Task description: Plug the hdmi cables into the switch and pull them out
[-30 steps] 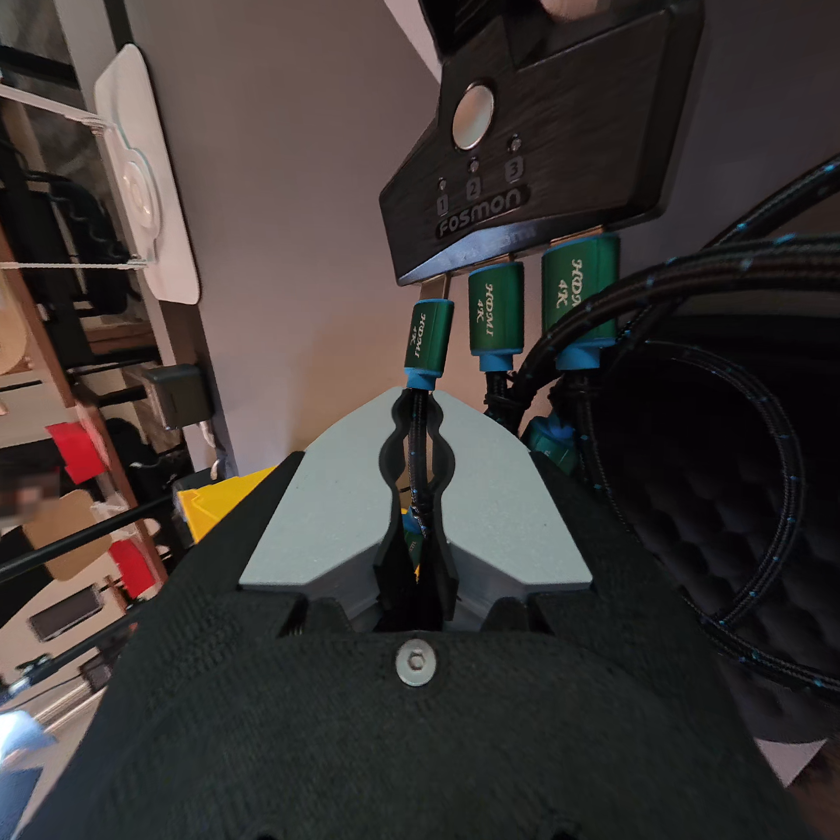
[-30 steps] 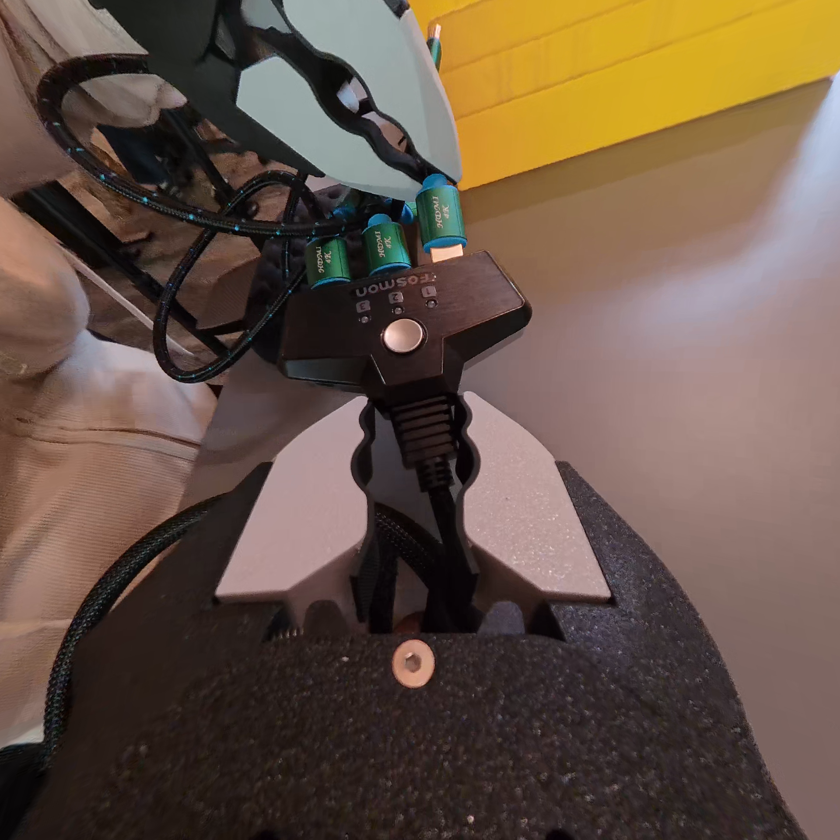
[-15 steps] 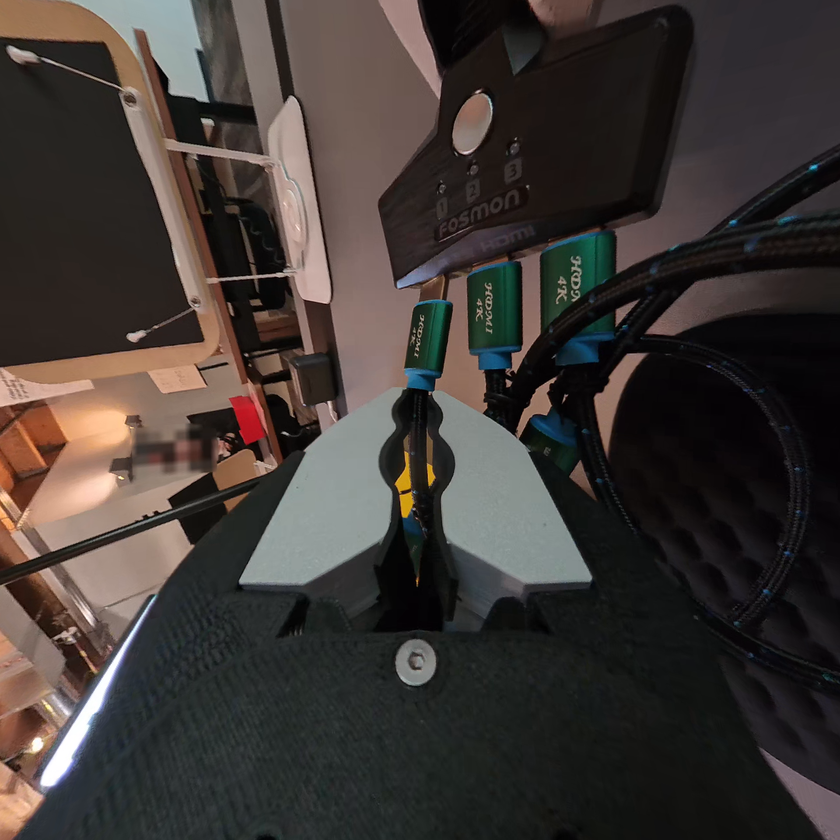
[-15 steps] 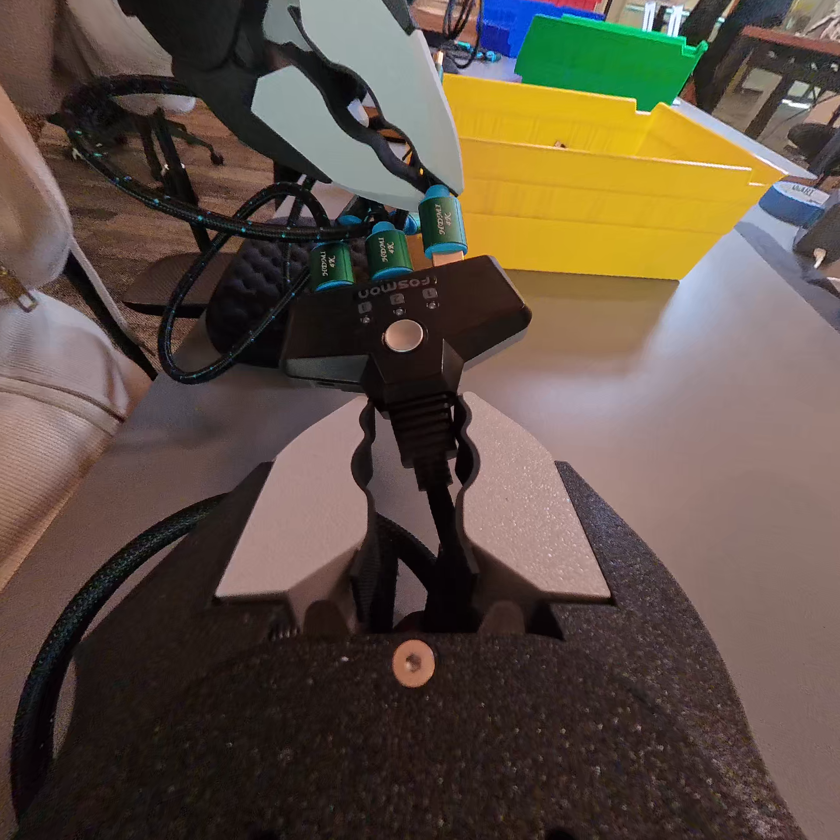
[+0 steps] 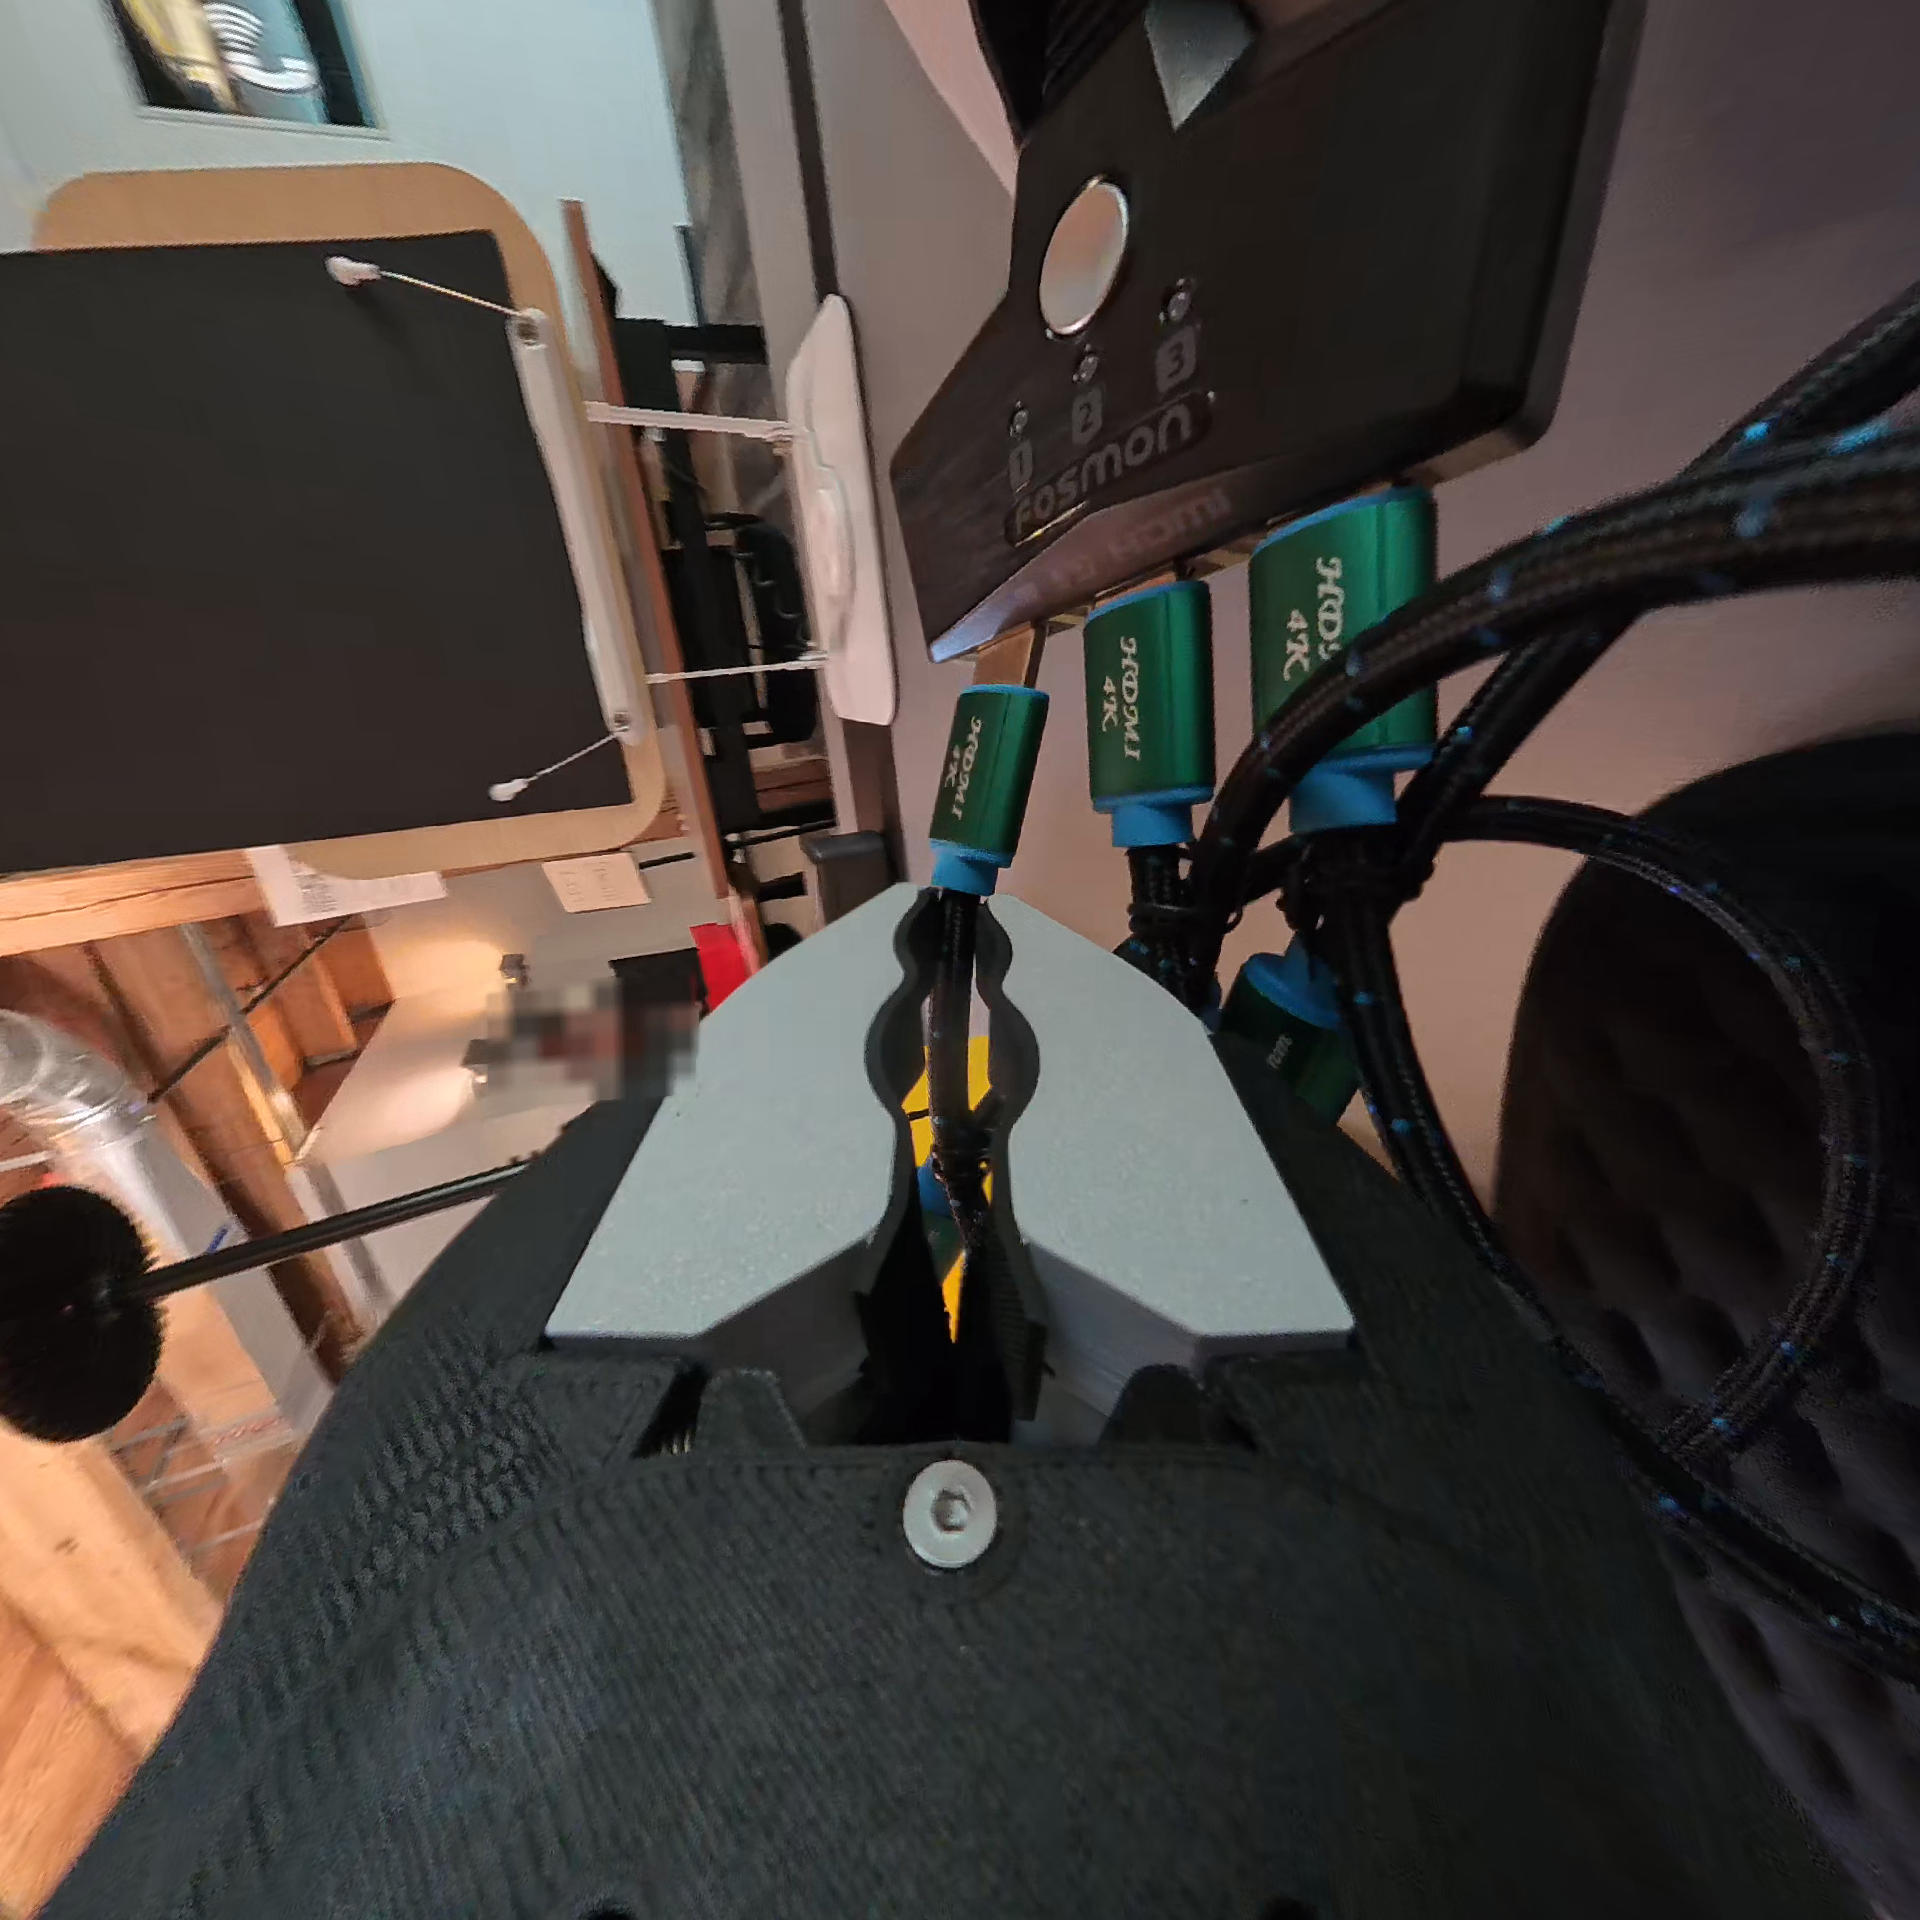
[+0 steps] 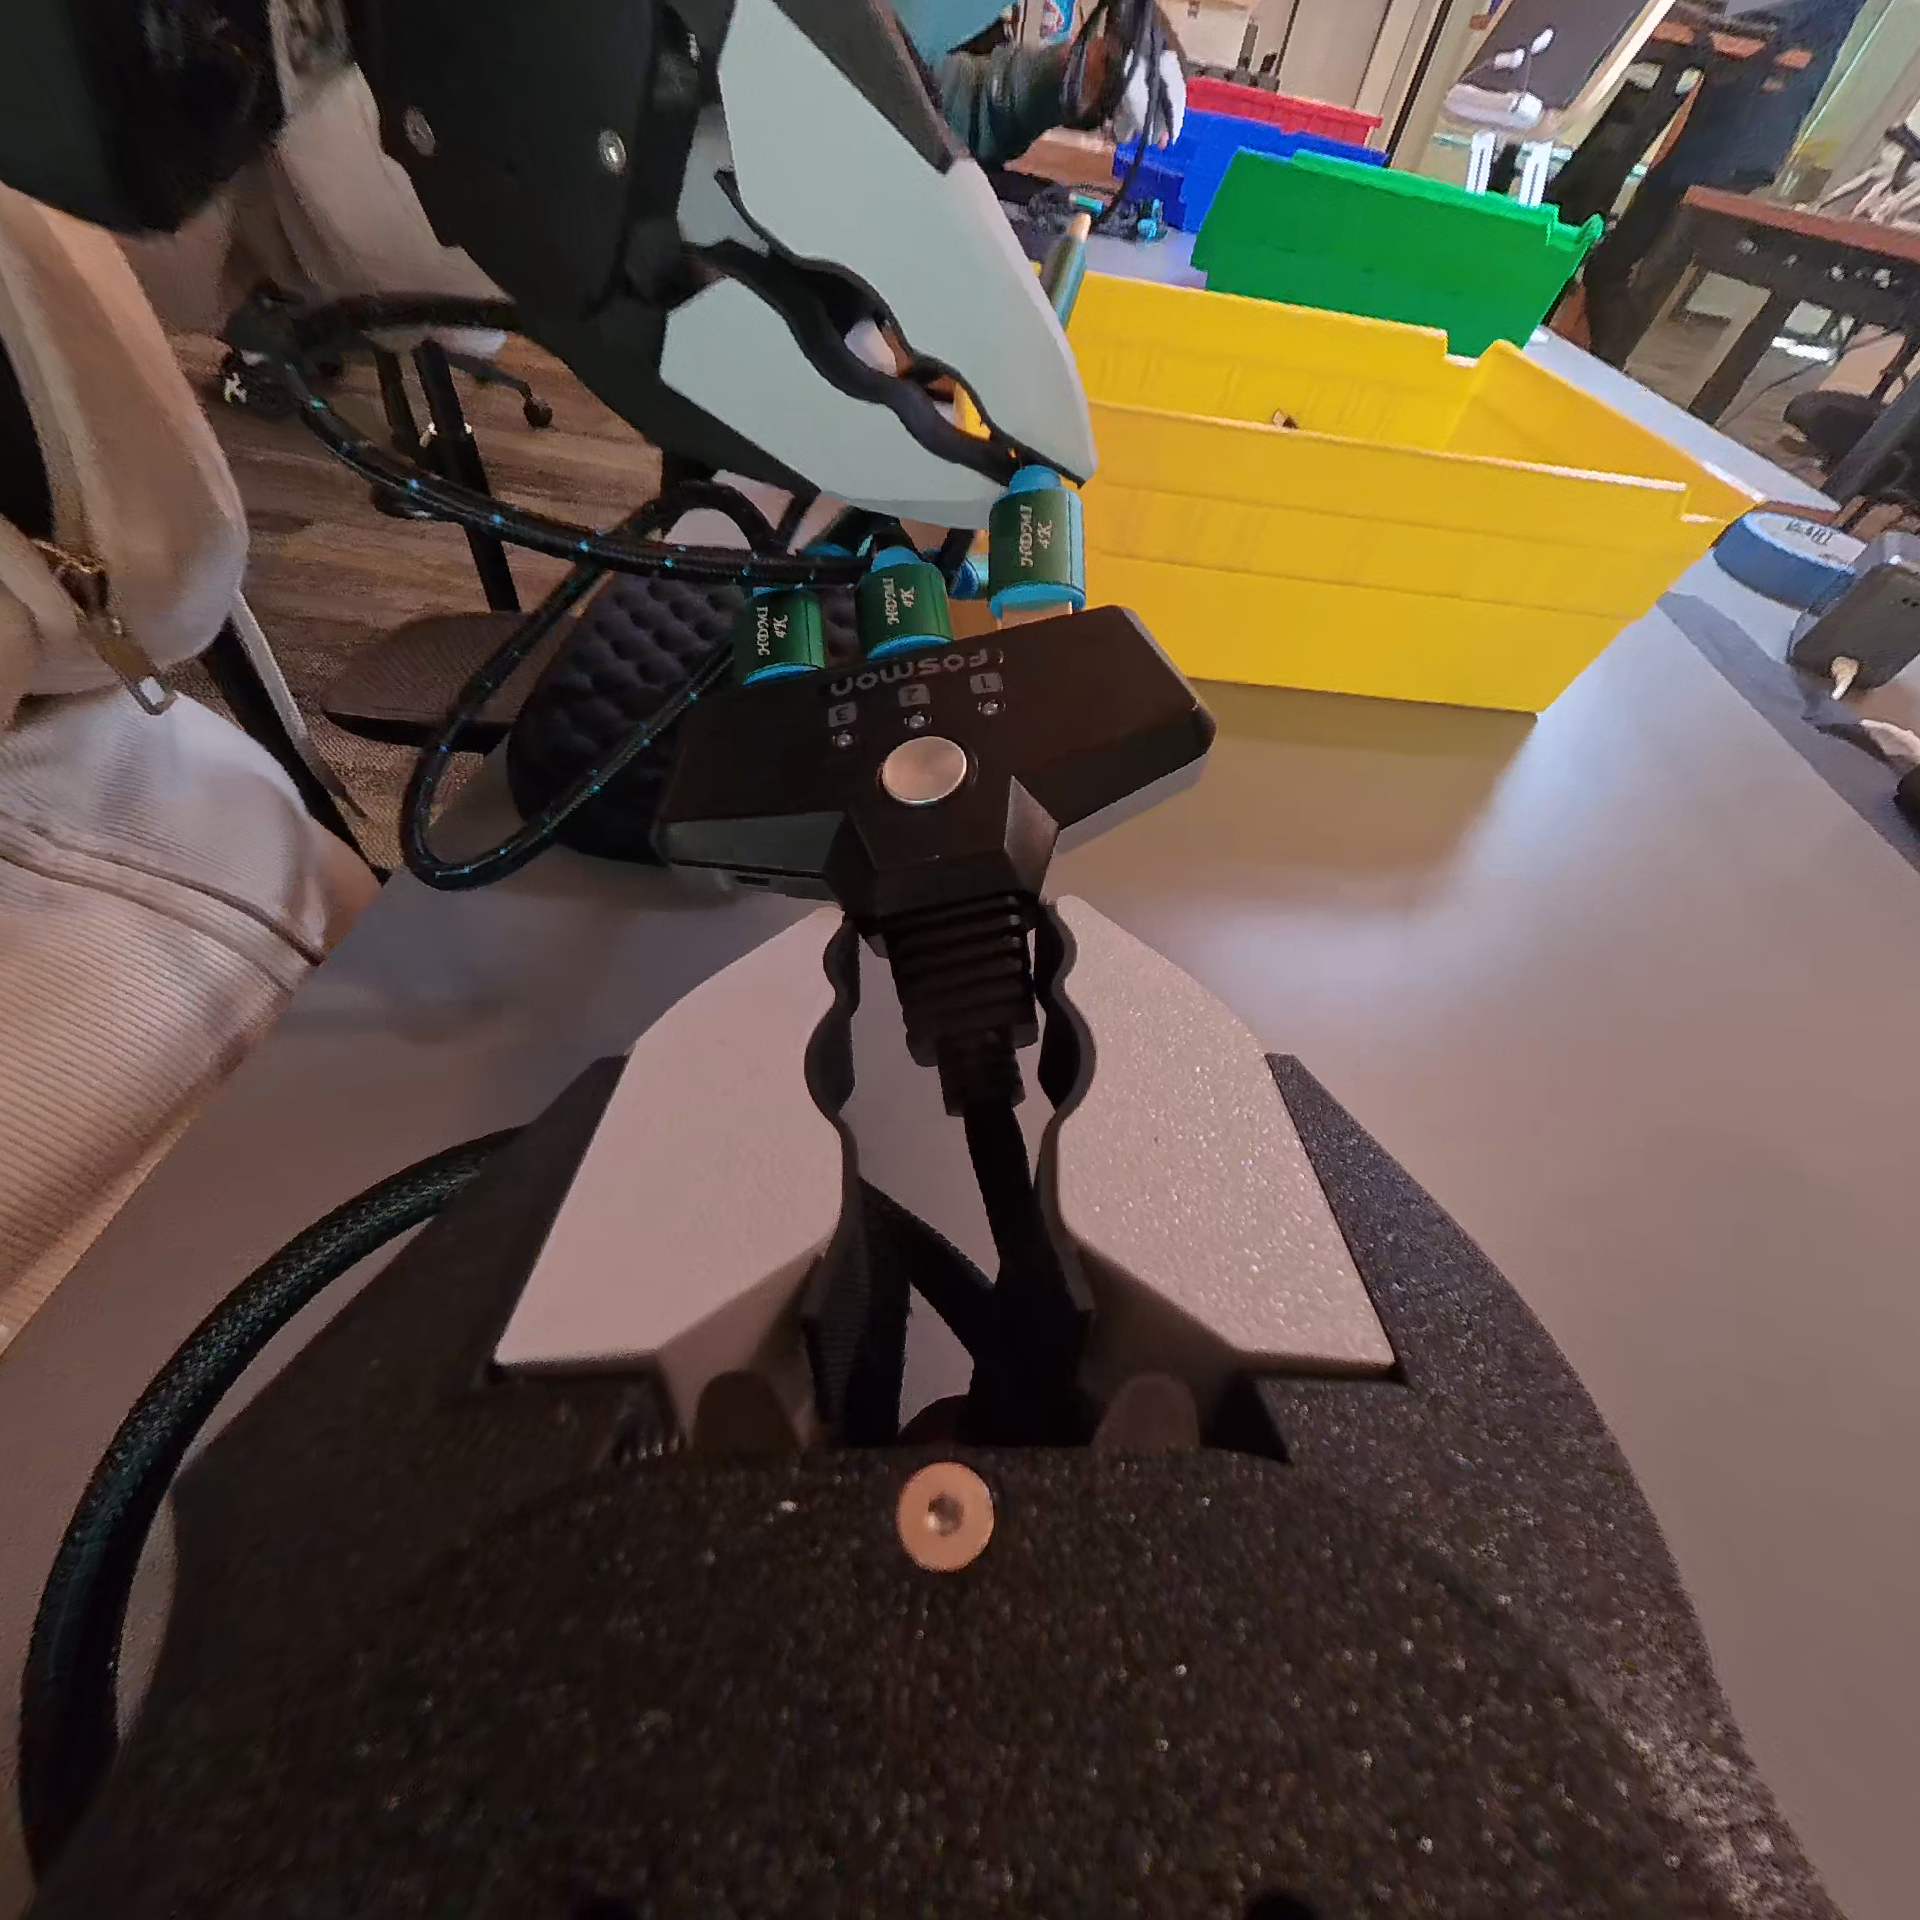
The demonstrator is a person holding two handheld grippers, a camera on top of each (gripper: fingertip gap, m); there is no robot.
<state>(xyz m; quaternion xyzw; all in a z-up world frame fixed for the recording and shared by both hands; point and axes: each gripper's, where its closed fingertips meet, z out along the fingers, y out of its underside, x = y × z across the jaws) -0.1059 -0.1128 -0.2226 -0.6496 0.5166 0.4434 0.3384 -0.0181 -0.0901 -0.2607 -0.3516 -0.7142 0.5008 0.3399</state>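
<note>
Grey table (image 6: 1455, 987) bears yellow bin (image 6: 1351, 540).

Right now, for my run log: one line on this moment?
left tongs: shut on cable | plug: partly out of switch | right tongs: shut on switch tail

A grey table (image 6: 1455, 987) filled the right of the frame. On it sat a yellow bin (image 6: 1351, 540) at upper centre, a blue tape roll (image 6: 1782, 556) and a small grey adapter (image 6: 1865, 623) at right edge.
</note>
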